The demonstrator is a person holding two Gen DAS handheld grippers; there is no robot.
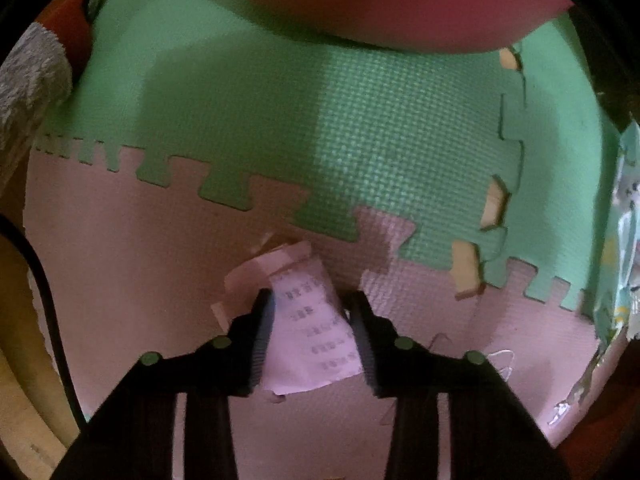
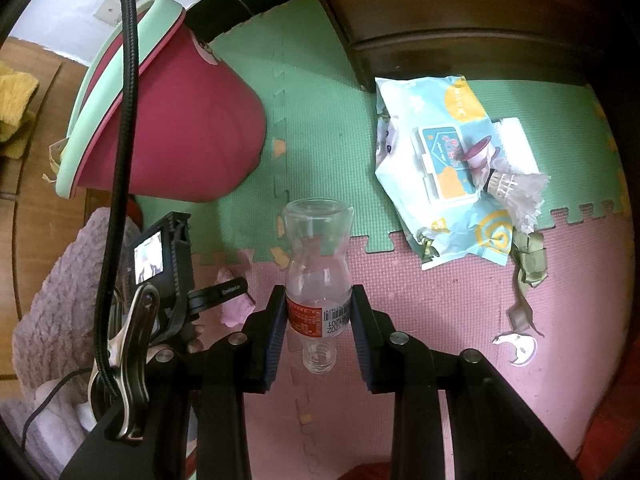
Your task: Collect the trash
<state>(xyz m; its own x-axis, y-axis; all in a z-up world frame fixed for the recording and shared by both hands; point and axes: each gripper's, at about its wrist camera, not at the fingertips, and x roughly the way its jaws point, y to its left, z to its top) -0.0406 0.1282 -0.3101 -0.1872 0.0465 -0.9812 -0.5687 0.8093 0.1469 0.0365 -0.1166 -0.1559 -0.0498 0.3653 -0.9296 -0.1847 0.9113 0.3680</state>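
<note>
In the left wrist view my left gripper [image 1: 310,302] is open, its fingers on either side of a crumpled printed receipt [image 1: 310,336] that lies on the pink foam mat [image 1: 140,260]. In the right wrist view my right gripper [image 2: 319,300] is shut on a clear empty plastic bottle [image 2: 318,264] with a red label, neck pointing toward me, held above the mat. The red bin [image 2: 188,120] with a green rim lies tilted at the left, and its side fills the top of the left wrist view [image 1: 380,0].
A blue wet-wipe pack [image 2: 436,164], a small cup [image 2: 478,156], a shuttlecock [image 2: 516,184], green paper scraps [image 2: 530,264] and a white torn piece [image 2: 518,346] lie to the right. A dark wooden cabinet [image 2: 460,8] stands behind. A black cable [image 2: 124,120] and clip hang left.
</note>
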